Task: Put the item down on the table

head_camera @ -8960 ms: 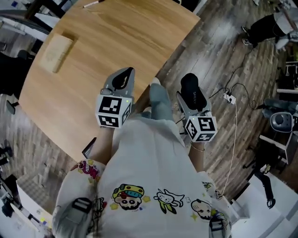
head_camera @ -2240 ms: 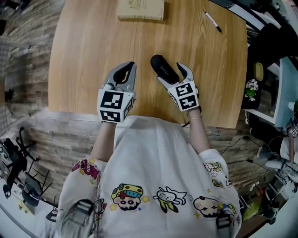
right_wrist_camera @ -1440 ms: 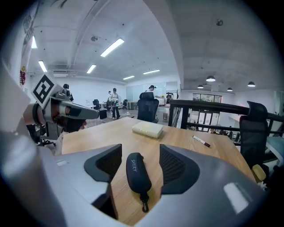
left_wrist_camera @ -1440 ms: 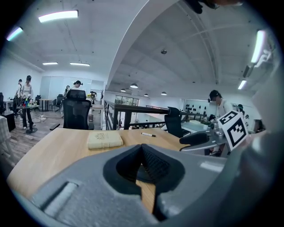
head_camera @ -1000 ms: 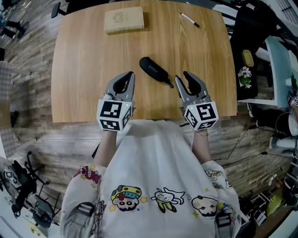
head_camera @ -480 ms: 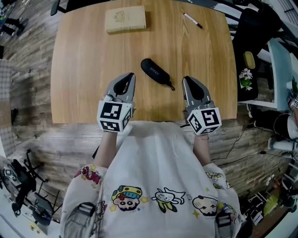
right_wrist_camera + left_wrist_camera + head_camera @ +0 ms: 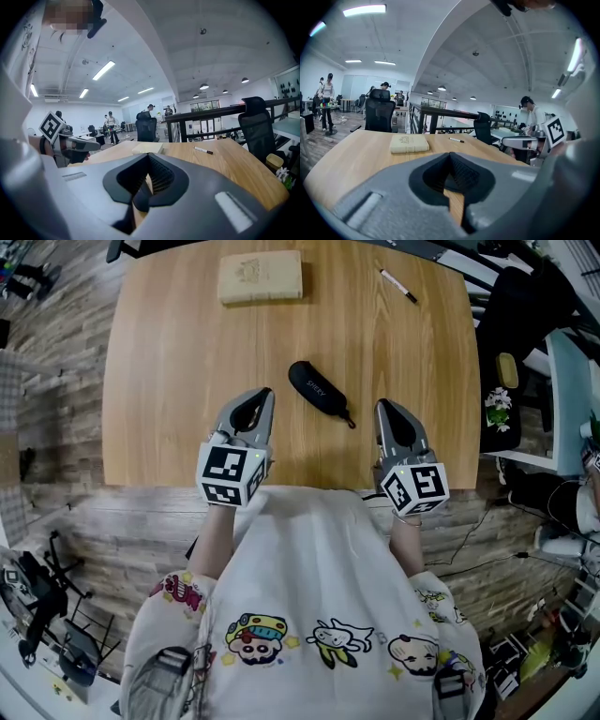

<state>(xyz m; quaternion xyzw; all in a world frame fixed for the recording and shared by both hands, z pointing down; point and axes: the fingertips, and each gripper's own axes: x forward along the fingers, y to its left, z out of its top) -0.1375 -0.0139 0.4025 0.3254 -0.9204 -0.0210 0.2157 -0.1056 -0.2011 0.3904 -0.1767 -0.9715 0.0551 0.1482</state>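
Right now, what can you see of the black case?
The case is a slim black oblong pouch, soft-looking, with small white print on top and a short loop at its near end. It lies flat and diagonal on the table; only the table touches it.

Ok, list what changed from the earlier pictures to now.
The right tool carried the black oblong zip case to the wooden table, laid it down, let go and drew back, and its jaws have just closed empty. The left tool stayed shut; the tan book and the white pen lie untouched at the far edge.
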